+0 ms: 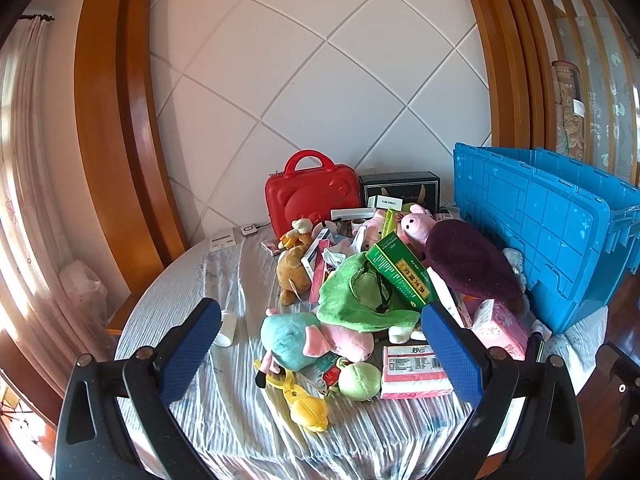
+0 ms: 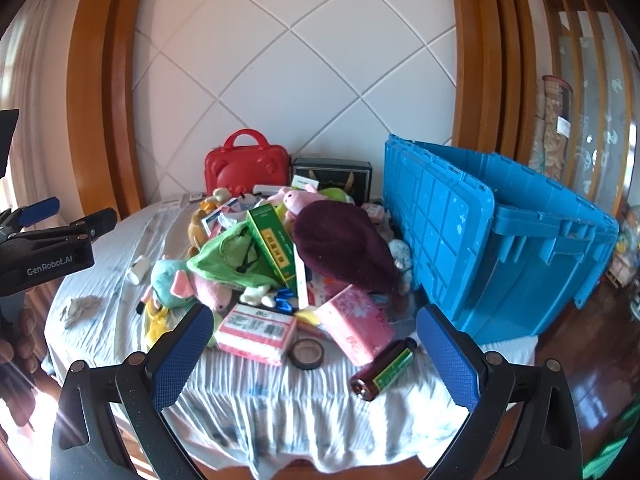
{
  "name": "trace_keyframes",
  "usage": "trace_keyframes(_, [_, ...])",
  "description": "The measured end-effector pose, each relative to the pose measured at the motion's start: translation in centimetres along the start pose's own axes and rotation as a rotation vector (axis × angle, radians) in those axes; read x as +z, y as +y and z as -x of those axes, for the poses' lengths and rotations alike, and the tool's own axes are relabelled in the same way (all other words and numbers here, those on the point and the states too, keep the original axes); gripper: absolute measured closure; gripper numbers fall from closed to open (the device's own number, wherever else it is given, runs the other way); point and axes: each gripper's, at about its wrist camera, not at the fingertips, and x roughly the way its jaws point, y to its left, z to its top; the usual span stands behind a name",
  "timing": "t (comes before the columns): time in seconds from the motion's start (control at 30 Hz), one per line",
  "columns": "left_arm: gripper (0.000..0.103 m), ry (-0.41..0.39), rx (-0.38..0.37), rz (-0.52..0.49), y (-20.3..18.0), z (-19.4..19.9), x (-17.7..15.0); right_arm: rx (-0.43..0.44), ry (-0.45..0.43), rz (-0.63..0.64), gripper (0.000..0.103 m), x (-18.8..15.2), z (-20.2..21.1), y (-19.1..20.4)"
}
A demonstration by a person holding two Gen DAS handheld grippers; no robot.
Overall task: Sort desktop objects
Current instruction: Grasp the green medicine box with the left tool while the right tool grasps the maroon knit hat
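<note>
A heap of toys and boxes lies on a round table with a pale striped cloth [image 1: 240, 420]. It holds a teal and pink plush pig [image 1: 304, 338], a green cloth bag [image 1: 360, 296], a green box [image 1: 402, 272], a purple hat [image 1: 472, 260] and pink tissue packs [image 1: 414, 370]. My left gripper [image 1: 320, 356] is open and empty, just in front of the heap. My right gripper [image 2: 316, 360] is open and empty, above a dark bottle [image 2: 382, 370] and a tape roll [image 2: 306, 354]. The left gripper also shows at the left edge of the right wrist view [image 2: 68, 212].
An open blue crate [image 2: 520, 248] stands at the table's right side, its lid flap upright. A red toy case [image 1: 312, 194] and a black box [image 1: 400, 190] stand at the back by the wall. A small white bottle [image 1: 226, 326] lies left of the heap.
</note>
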Motion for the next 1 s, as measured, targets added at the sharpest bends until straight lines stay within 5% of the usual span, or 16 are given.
trace_keyframes(0.33, [0.001, 0.092, 0.061, 0.037, 1.1, -4.3, -2.7, -0.03, -0.062, 0.021, 0.0, 0.9, -3.9, -1.7])
trace_keyframes(0.43, [0.001, 0.113, 0.053, 0.022, 1.2, -7.1, -2.8, -0.002, 0.008, 0.018, 0.0, 1.5, -7.9, -1.6])
trace_keyframes(0.57, [0.001, 0.133, 0.011, -0.011, 0.7, -11.1, -2.2, 0.039, 0.078, 0.0, 0.0, 2.2, -13.4, -1.2])
trace_keyframes(1.0, [0.001, 0.192, -0.199, -0.107, -3.6, -22.4, 0.8, -0.089, 0.29, 0.062, 0.01, 2.7, -25.9, -1.7])
